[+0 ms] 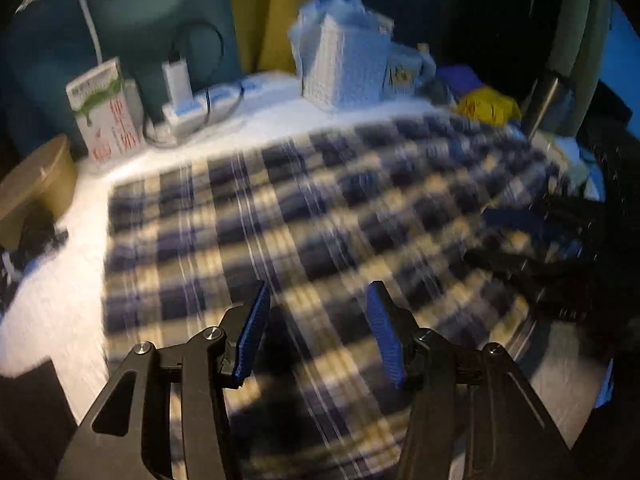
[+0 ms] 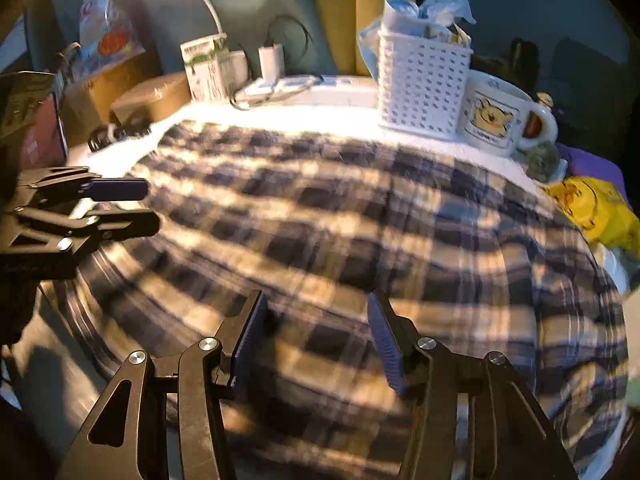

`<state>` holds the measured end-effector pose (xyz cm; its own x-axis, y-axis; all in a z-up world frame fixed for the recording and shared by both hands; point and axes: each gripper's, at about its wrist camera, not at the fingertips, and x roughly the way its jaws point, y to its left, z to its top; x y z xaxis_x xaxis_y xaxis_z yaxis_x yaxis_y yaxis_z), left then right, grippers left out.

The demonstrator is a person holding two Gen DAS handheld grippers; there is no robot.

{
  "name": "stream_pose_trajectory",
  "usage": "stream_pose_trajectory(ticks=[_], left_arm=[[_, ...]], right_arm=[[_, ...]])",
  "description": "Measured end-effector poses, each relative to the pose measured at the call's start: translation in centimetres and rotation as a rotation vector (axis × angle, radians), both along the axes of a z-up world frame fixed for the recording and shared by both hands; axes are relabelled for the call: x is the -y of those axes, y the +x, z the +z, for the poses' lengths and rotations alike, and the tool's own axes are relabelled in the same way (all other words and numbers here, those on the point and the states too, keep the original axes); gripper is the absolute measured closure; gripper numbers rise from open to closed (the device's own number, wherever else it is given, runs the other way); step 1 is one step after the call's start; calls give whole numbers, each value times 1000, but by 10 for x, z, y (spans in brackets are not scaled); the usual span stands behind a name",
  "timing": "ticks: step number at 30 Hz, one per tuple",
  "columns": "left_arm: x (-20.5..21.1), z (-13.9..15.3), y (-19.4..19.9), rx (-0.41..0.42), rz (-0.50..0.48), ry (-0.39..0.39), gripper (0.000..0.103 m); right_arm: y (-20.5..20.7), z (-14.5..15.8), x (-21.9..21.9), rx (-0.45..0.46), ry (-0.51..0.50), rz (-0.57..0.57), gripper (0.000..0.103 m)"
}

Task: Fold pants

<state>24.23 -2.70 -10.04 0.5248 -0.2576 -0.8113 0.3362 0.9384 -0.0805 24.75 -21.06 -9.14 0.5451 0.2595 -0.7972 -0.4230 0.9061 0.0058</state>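
Lying beneath parted fingers (image 1: 256, 328): pants (image 1: 320, 208).

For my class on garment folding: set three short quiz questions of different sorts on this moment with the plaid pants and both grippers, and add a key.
1. True or false: the right gripper has its jaws clamped shut on the plaid pants.
2. Multiple choice: what stands directly beside the white basket? A) a mug with a cartoon bear B) a kettle C) a shoe
3. Fill in: in the right wrist view, the left gripper shows at the ____ edge of the picture.

Key: 1 false, the jaws stand apart with nothing pinched; 2 A, the mug; 3 left.
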Motion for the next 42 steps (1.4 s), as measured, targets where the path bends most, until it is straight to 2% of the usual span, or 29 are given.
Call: stream_pose_trajectory(ticks=[2,4,8,11,14,17,20,24,34,40,42], left_arm=[[-3,-12,-2,-19,22,16,52],[-8,-12,-8,19,33,34,52],[-20,-7,-11,4,100,52,52],[-25,5,-25,27,106,7,52],[-15,18,-46,67,61,-47,52],[8,21,-59,89,3,-83,52],[22,12,-60,68,-15,-48,52],[23,-8,-65,21,1,-20,52],[-6,-13,-83,53,31,5,52],[-40,-14,-89,38,120,49,52],[-52,-12,-91,24,155,40,52]], right_arm=[[-9,-5,13,5,-25,-25,48],[-18,-7,23,27,-46,-57,48],[-22,-3,58,47,-61,-161,48],[-27,2,73,58,-64,-220,48],[-42,9,73,73,-17,-194,48],[-56,15,51,85,45,-104,48],[-62,10,26,79,43,-35,48],[-65,-8,16,39,-12,-23,48],[-78,-11,67,55,-35,-127,48],[-89,-11,105,57,-58,-214,48],[-91,-10,118,54,-61,-250,48]])
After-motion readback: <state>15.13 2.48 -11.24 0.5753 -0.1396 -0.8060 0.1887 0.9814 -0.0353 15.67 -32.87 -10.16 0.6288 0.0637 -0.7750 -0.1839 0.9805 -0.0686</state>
